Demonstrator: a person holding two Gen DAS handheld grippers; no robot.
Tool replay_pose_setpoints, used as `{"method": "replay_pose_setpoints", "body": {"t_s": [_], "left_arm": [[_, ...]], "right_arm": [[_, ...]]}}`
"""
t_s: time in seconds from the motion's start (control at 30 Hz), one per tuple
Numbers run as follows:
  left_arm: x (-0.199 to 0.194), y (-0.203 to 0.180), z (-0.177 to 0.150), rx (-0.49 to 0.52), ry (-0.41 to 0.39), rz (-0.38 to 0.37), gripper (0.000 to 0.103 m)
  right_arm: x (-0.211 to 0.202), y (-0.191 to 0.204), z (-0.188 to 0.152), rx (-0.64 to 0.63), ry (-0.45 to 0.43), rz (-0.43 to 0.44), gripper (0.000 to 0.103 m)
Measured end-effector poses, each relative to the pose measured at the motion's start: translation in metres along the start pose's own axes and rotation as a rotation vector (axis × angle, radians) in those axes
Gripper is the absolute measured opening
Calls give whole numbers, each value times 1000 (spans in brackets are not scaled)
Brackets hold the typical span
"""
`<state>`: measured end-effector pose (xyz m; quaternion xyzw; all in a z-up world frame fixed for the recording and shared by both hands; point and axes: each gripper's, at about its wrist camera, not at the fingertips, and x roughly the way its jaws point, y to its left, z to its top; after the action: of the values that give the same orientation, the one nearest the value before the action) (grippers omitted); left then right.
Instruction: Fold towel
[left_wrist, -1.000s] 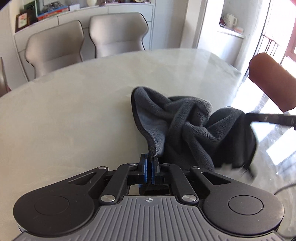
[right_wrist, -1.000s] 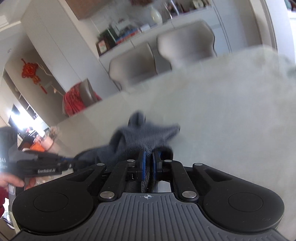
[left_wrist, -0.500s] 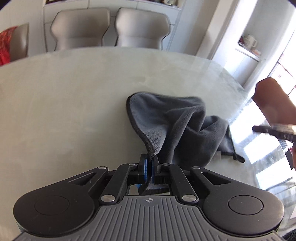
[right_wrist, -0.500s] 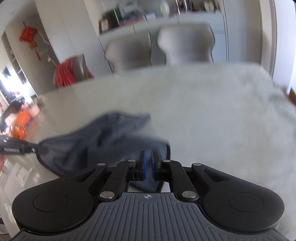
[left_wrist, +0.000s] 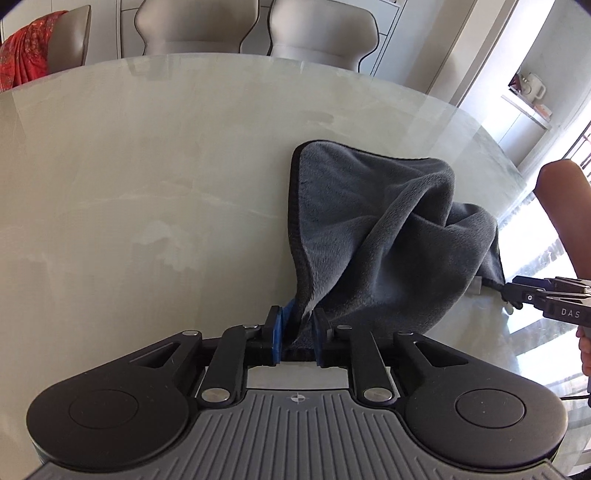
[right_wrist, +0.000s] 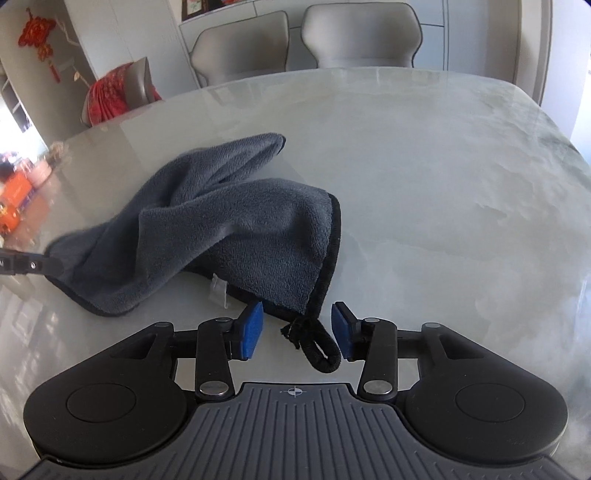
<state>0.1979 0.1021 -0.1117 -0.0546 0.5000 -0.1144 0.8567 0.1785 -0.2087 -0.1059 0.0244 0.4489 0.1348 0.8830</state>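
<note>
**Both corners being let go, towel still bunched**

Dark grey towel (left_wrist: 373, 236) lies rumpled toward the near edge of the pale worktop (left_wrist: 147, 177), humped in the middle, not flat. One bound edge runs straight away from the near edge; the opposite near corner carries a black hanging loop (right_wrist: 321, 350) and a white tag (right_wrist: 218, 291) peeks out under the cloth.

Left hand-held gripper (left_wrist: 297, 336): jaws opening, towel corner between the blue pads, the cloth draping up from the gap, looks barely pinched if at all. Right hand-held gripper (right_wrist: 297, 332): jaws opening, pads clear of the cloth, the loop lying loose between them, released.

Risks, as a judgement: fold looks uneven, the raised ridge may slump sideways once both corners drop, so edges won't line up. The loop could snag a pad as the right hand-held gripper pulls out and drag the corner. The slick worktop lets the cloth slide.

Around: two grey chairs (left_wrist: 255, 26) at the far edge, a chair draped in red cloth (left_wrist: 26, 62) at the far left corner. Nothing on the worktop blocks the towel.
</note>
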Motion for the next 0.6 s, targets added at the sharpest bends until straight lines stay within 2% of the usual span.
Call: {"method": "replay_pose_setpoints", "body": {"t_s": [0.07, 0.13, 0.2, 0.3, 0.37, 0.4, 0.43, 0.47, 0.5, 0.53, 0.6], "left_arm": [[3, 1, -1, 2, 4, 13, 26], [6, 1, -2, 6, 10, 26, 38], [8, 3, -3, 7, 19, 35, 42], [14, 3, -3, -3, 35, 30, 42], [15, 0, -3, 6, 35, 23, 39], [15, -2, -3, 14, 34, 18, 38], [16, -5, -3, 24, 35, 15, 30], [16, -9, -3, 39, 36, 17, 23], [15, -11, -2, 47, 35, 18, 14], [13, -13, -2, 51, 30, 16, 11], [4, -13, 0, 27, -1, -2, 7]], "right_arm": [[2, 4, -2, -24, 6, -12, 43], [3, 6, -2, -32, 10, -13, 43], [4, 8, -2, -52, 4, -22, 43], [6, 12, -5, -96, -12, -32, 43], [8, 16, -8, -137, -25, -38, 42], [8, 19, -9, -160, -30, -46, 37], [8, 21, -10, -179, -35, -49, 24], [7, 21, -11, -185, -37, -41, 16], [5, 20, -10, -177, -41, -30, 13], [1, 18, -10, -162, -51, -21, 10], [-11, 15, -8, -152, -88, -26, 9]]}}
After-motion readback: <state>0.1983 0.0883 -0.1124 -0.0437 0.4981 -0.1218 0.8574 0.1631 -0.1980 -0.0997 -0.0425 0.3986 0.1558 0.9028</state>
